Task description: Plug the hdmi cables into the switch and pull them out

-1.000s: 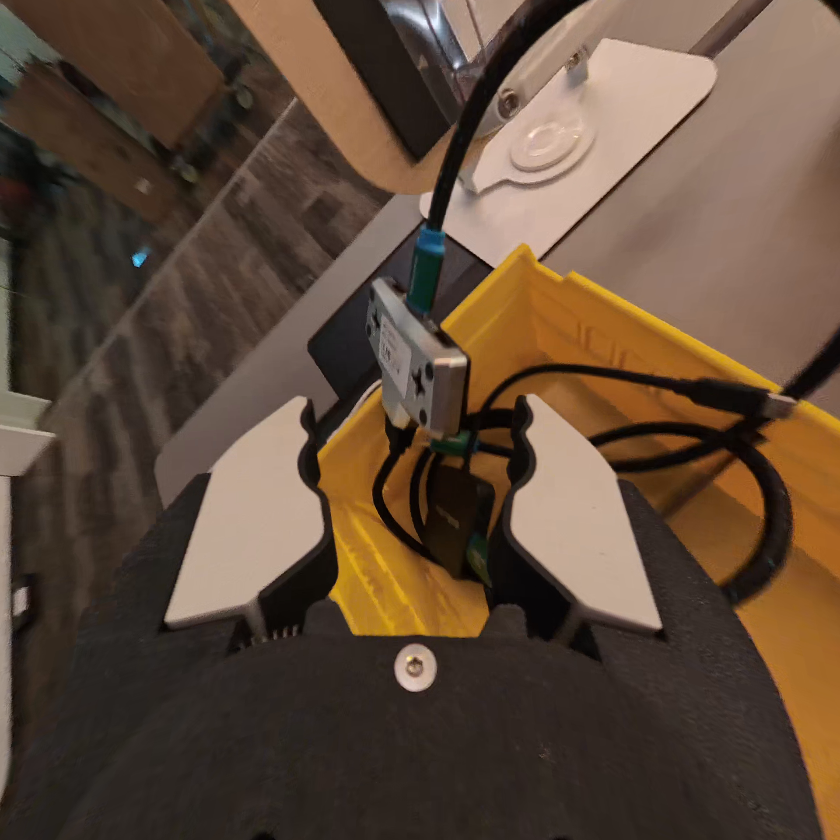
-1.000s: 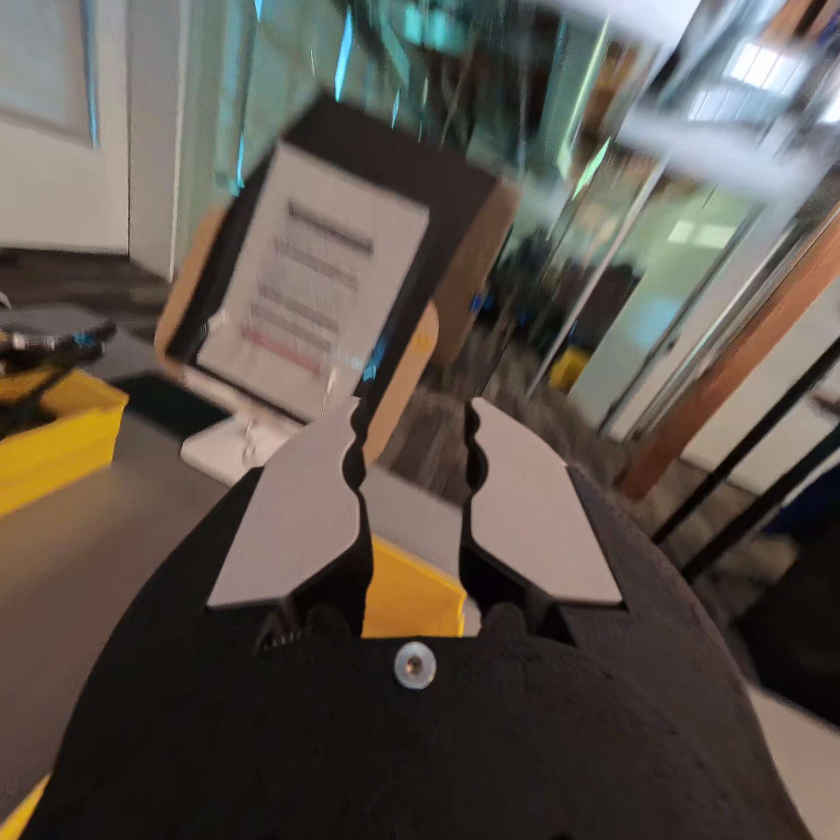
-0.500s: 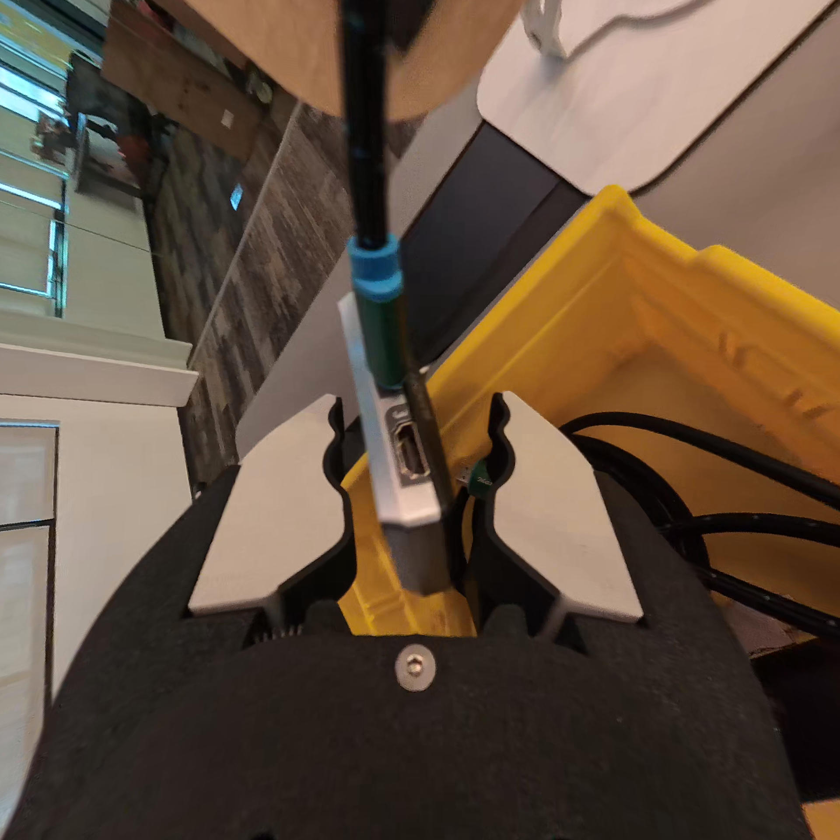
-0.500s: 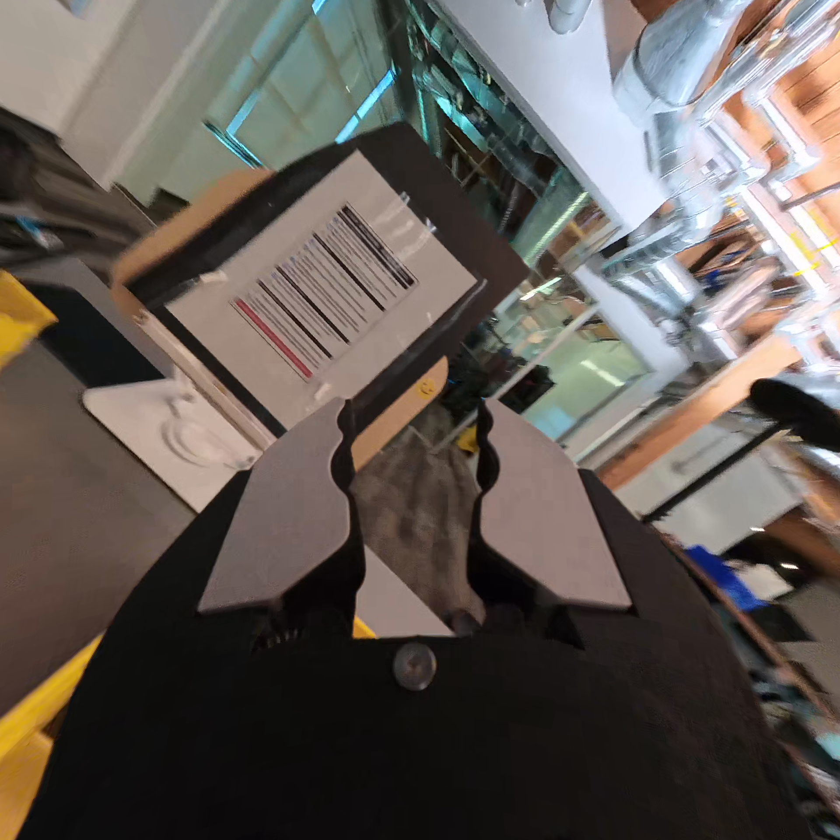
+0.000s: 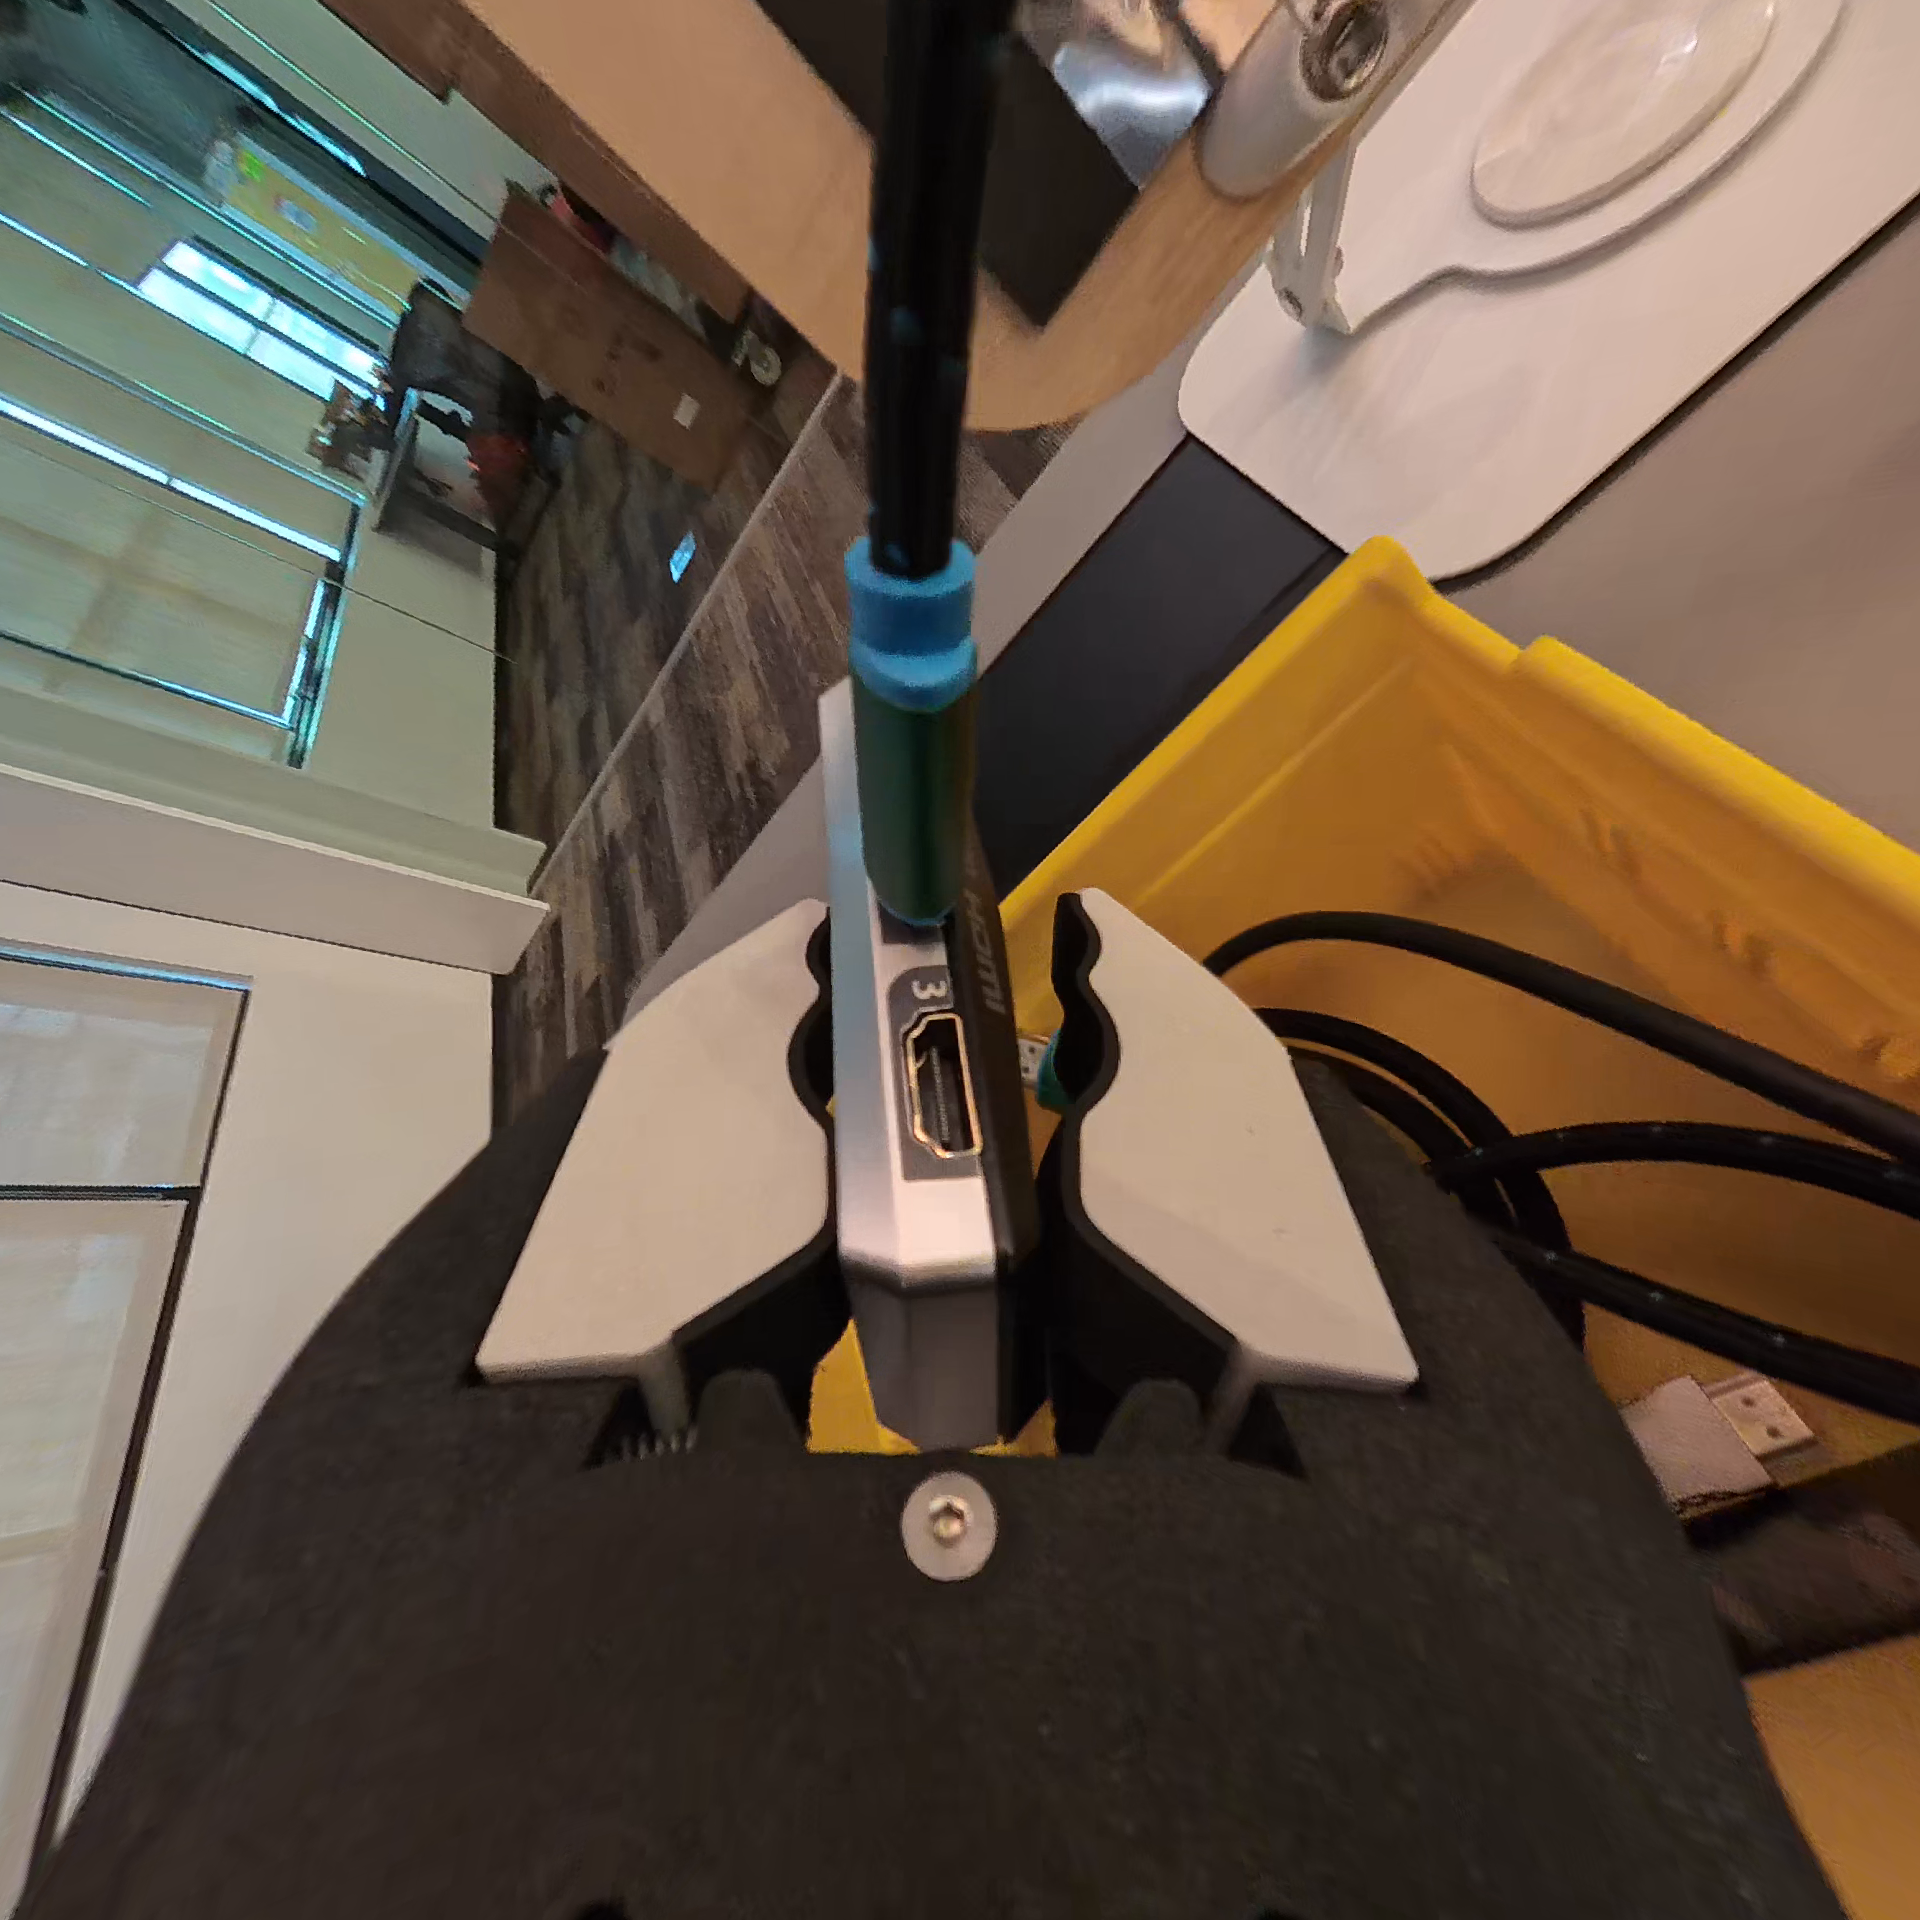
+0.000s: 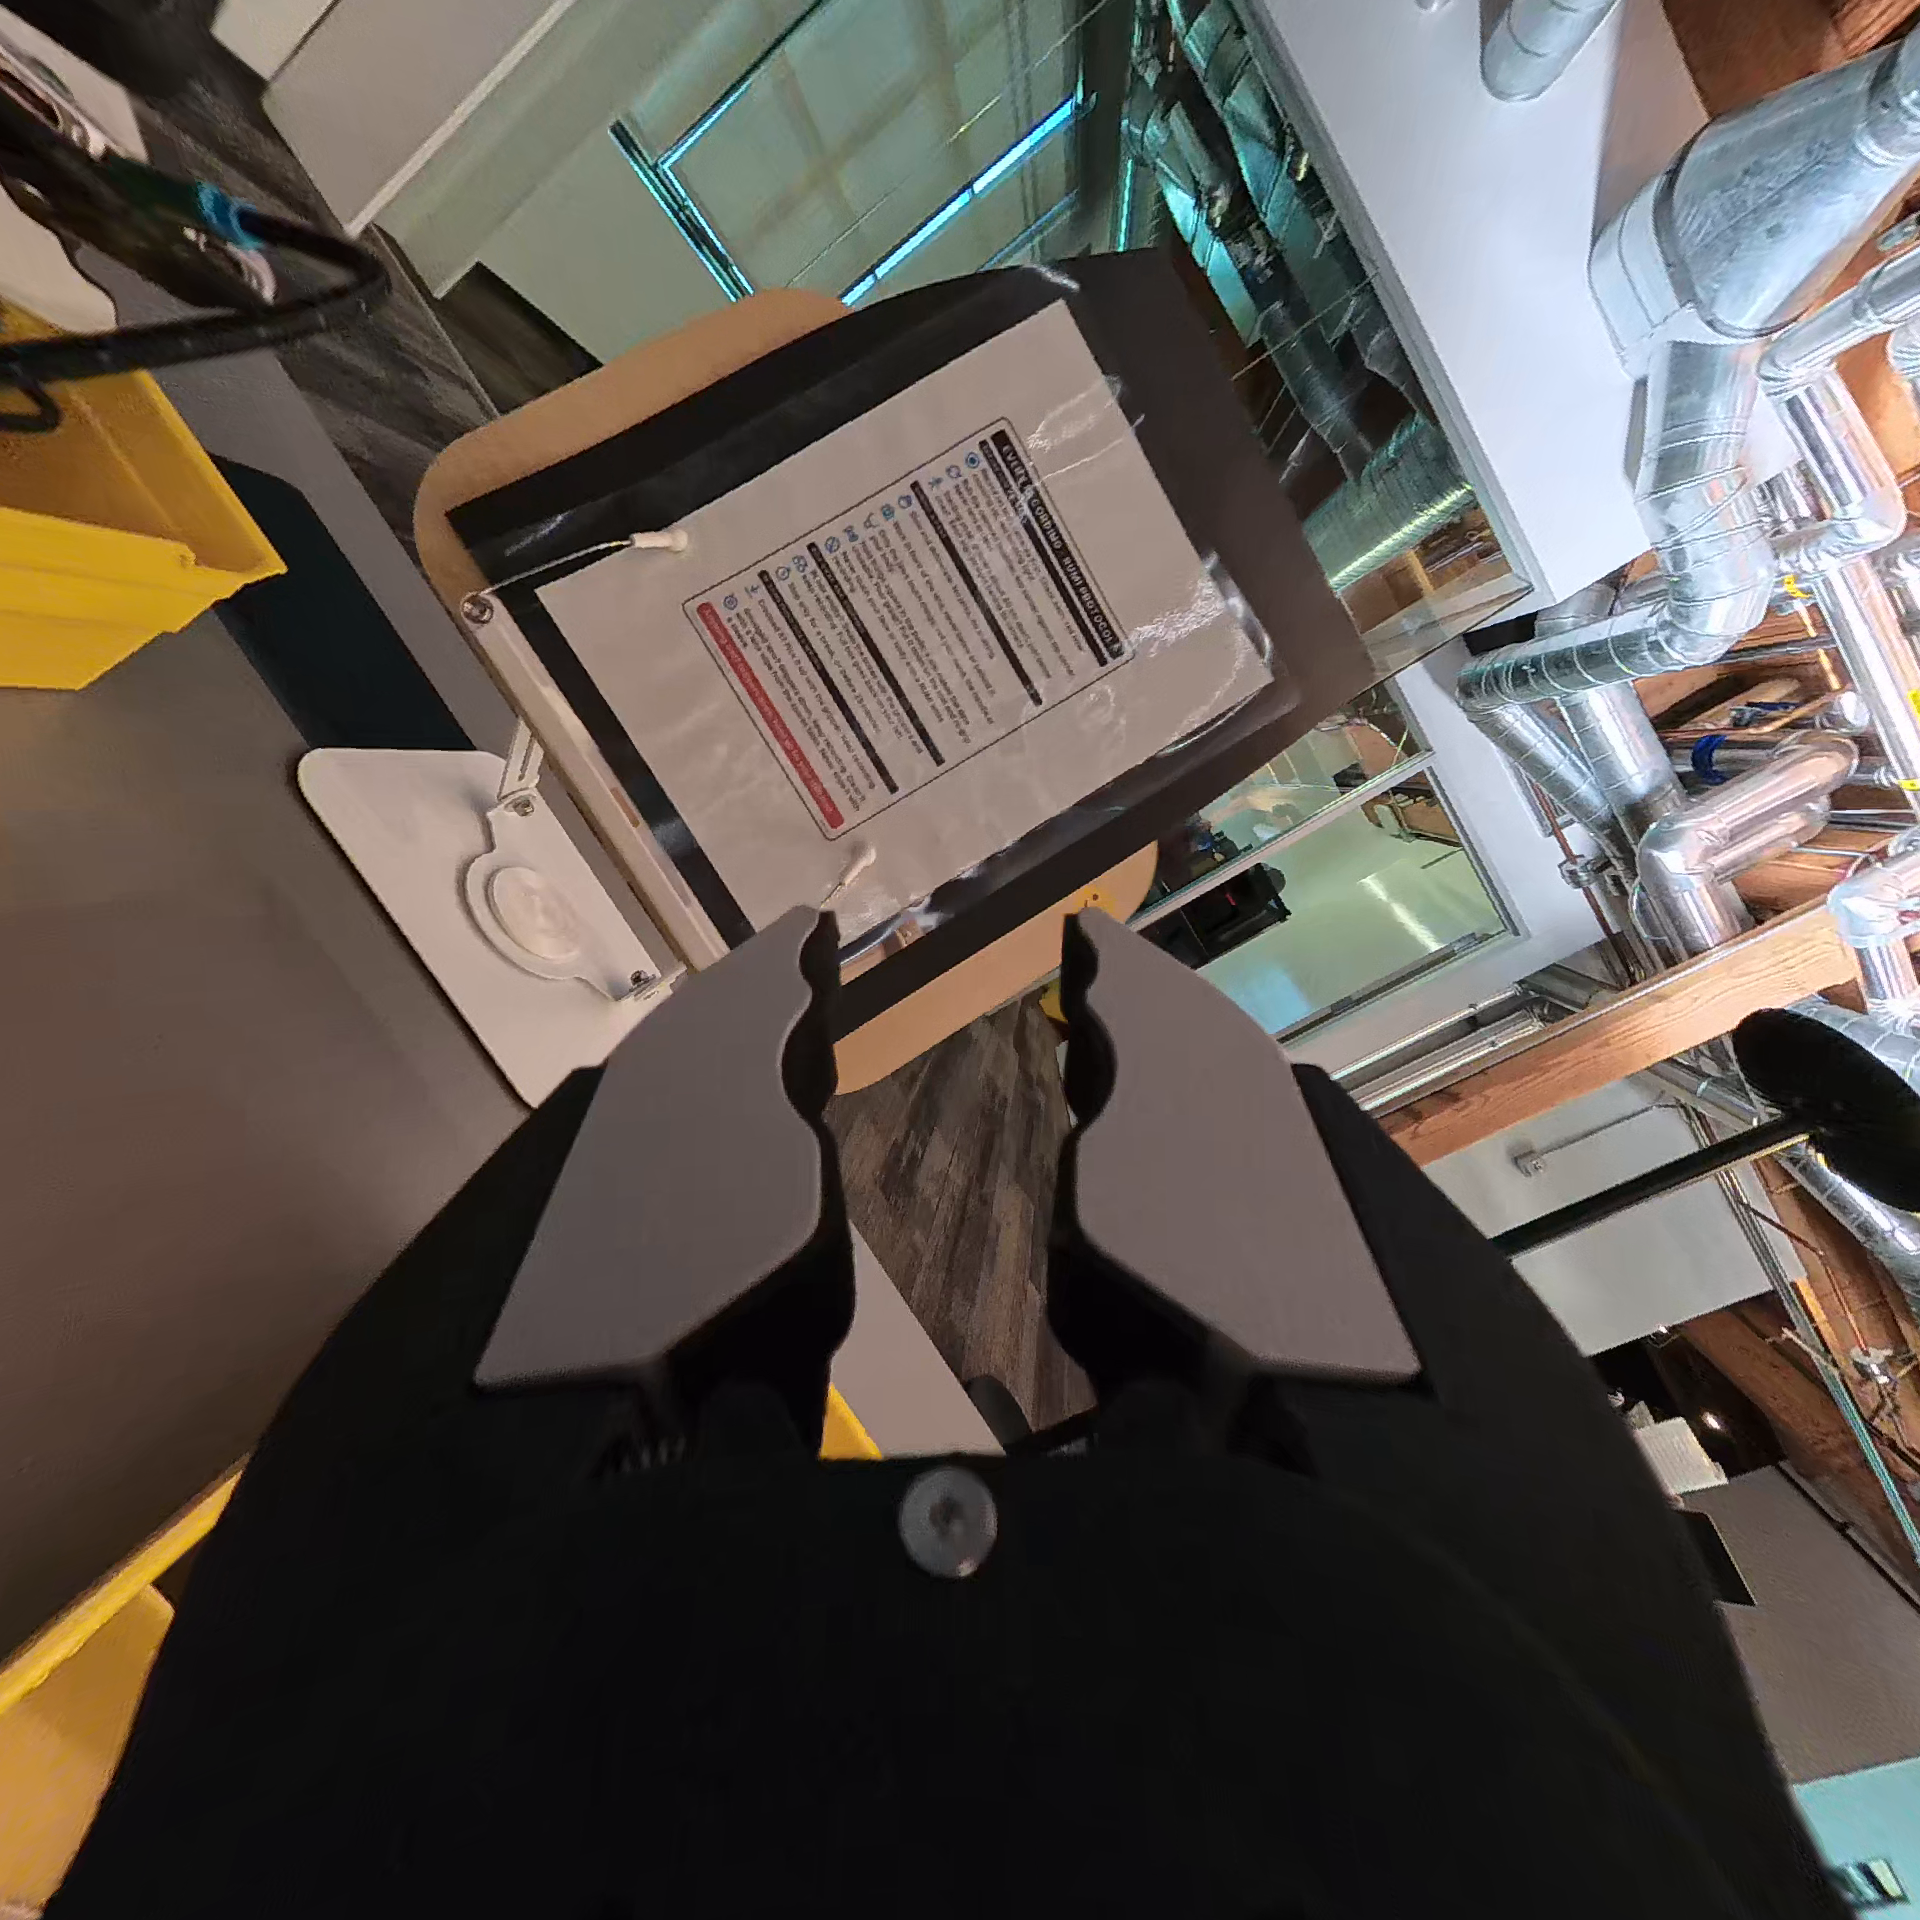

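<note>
Left gripper (image 5: 940,1049): tilted, pointing across the near corner of a yellow bin (image 5: 1371,790) toward the table edge. Its two fingers are closed onto the flat faces of the silver HDMI switch (image 5: 914,1226), which stands on edge between them, its port side facing the camera. One empty port (image 5: 943,1086) sits level with the fingertips. Farther along the same side, an HDMI plug (image 5: 909,821) with a dark green body and blue collar is seated in the switch; its black braided cable (image 5: 920,281) runs straight up out of frame.

Loose black cables (image 5: 1558,1049) coil inside the bin to the right of the gripper. A small silver connector (image 5: 1714,1439) lies low at the right edge.

Right gripper (image 6: 940,1023): raised and rolled hard, so the room reads sideways; it points at a framed printed sheet (image 6: 883,634) on a white stand base (image 6: 416,831) on the grey table (image 6: 156,935). Its fingers stand apart with nothing between them. At the upper left of this view, the green-and-blue plug (image 6: 197,208) and looping cable show well apart from this gripper, above the bin rim (image 6: 114,561).
</note>
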